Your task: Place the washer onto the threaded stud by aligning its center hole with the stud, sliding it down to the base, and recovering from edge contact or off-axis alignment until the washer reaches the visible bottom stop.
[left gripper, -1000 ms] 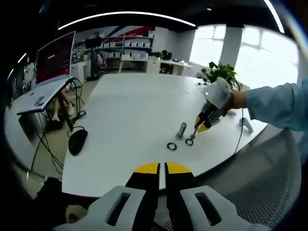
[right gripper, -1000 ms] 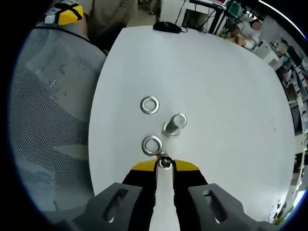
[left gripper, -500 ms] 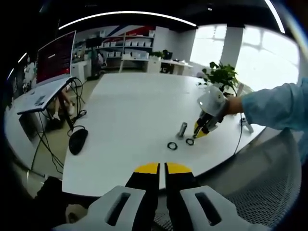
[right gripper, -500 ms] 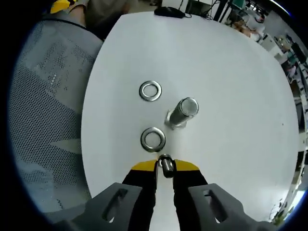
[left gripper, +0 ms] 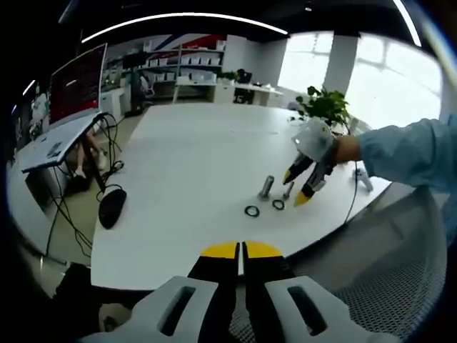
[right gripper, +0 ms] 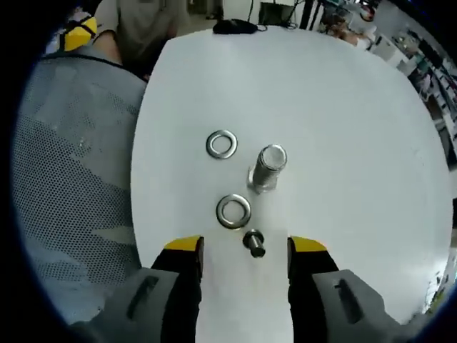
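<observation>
My right gripper (right gripper: 245,247) stands open over the white table (right gripper: 343,107). A small steel bolt (right gripper: 253,241) stands on the table between its yellow tips, free of both. Just beyond the bolt lies a washer (right gripper: 233,211). A second washer (right gripper: 222,143) lies farther off. A taller threaded stud (right gripper: 268,166) stands upright to the right of the washers. In the left gripper view the right gripper (left gripper: 296,187) hangs open beside the stud (left gripper: 267,186), the small bolt (left gripper: 288,191) and both washers (left gripper: 251,211) (left gripper: 278,205). My left gripper (left gripper: 240,250) is shut and holds nothing, off the table's near edge.
A grey mesh chair (right gripper: 71,179) lies left of the table edge. A black mouse (left gripper: 111,207) sits on the table's left side, with a monitor (left gripper: 75,86) and cables beyond. A potted plant (left gripper: 325,107) stands at the far right. A person's blue sleeve (left gripper: 407,153) reaches in.
My right gripper has opened and let go of the small bolt, which now stands on the table beside the near washer. The left gripper has stayed shut in place.
</observation>
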